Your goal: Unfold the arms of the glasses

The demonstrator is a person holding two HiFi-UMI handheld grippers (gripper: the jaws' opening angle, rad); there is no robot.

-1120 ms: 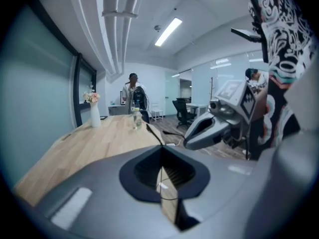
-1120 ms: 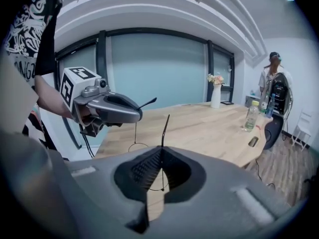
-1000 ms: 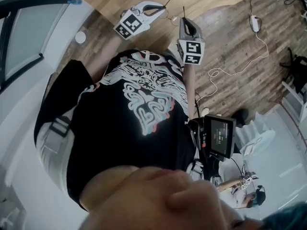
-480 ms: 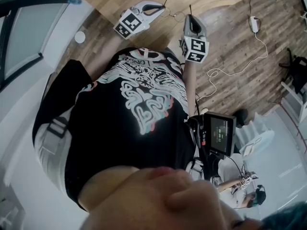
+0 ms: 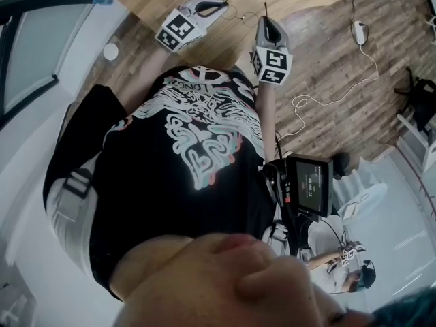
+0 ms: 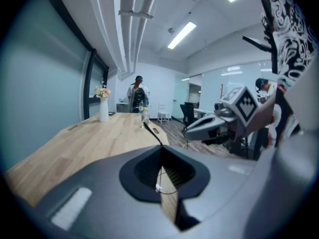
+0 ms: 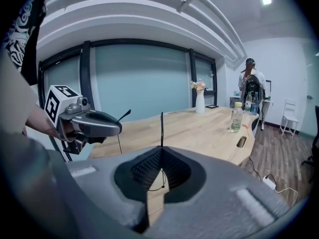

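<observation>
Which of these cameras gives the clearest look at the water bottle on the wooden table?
The right gripper view: the bottle stands upright on the table, big enough to show its cap. The left gripper view shows it far off and small. The head view does not show it.

Left gripper (image 5: 225,6): held level, jaws clamped on one glasses temple (image 6: 151,132).
Right gripper (image 5: 266,19): held just beside it, jaws clamped on the other temple (image 7: 161,126).
</observation>
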